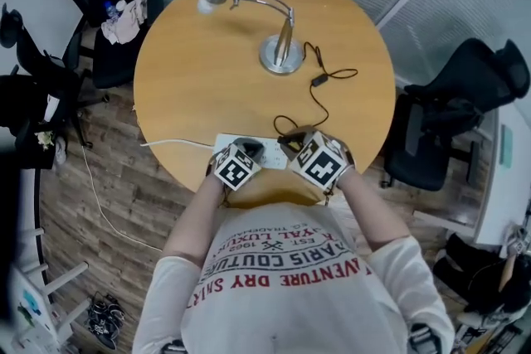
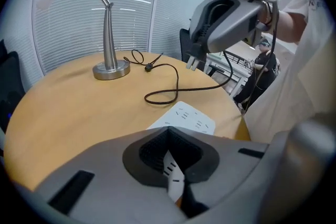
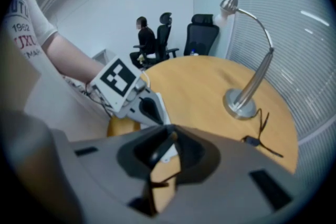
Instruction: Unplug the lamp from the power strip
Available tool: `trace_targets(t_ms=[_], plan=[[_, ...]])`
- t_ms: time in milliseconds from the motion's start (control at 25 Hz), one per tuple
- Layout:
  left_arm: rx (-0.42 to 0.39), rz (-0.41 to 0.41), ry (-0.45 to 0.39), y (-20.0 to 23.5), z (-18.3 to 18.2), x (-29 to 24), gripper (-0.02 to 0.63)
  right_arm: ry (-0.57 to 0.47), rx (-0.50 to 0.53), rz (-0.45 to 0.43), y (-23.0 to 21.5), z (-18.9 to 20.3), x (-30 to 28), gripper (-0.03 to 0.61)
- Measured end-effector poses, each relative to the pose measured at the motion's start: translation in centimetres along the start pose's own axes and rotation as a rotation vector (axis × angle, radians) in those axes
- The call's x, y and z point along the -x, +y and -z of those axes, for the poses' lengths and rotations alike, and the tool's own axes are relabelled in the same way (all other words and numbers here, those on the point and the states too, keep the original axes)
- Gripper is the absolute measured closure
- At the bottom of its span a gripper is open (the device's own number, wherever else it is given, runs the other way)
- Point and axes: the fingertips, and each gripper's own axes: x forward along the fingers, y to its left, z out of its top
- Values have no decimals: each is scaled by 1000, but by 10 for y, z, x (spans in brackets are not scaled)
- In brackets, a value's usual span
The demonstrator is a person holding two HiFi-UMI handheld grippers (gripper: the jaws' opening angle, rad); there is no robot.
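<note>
A silver gooseneck lamp (image 1: pixel 282 54) stands at the far side of a round wooden table (image 1: pixel 191 87). Its black cable (image 1: pixel 319 95) runs toward me to a white power strip (image 1: pixel 226 142) at the near edge. My left gripper (image 1: pixel 251 150) looks shut, its tips resting on the strip (image 2: pixel 186 117). My right gripper (image 1: pixel 290 143) is shut on the lamp's black plug. In the left gripper view it (image 2: pixel 195 57) hangs well above the strip. The plug's bare prongs (image 2: pixel 192 64) point down in the air, and the cable (image 2: pixel 173 89) trails from them.
The strip's white cord (image 1: pixel 174 143) leaves the table to the left. An inline switch (image 1: pixel 319 80) lies on the cable near the lamp base. Black office chairs (image 1: pixel 452 112) stand around the table. A person (image 3: pixel 144 39) sits far off. The table edge is right under my hands.
</note>
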Motion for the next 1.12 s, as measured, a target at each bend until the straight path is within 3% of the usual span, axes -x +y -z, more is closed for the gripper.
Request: trace_targets(t_ms=[120, 280, 600, 840, 1120], plan=[[75, 15, -10, 6, -5, 6, 583, -59, -39, 43, 0, 1, 4, 506], [177, -45, -86, 13, -16, 21, 583, -145, -107, 94, -5, 4, 12, 506], [164, -182, -286, 14, -67, 78, 583, -447, -203, 186, -24, -24, 58, 506], [156, -297, -459, 17, -122, 148, 583, -668, -197, 232, -28, -55, 101, 505], [103, -313, -746, -3, -180, 227, 583, -869, -152, 215, -22, -80, 142, 505]])
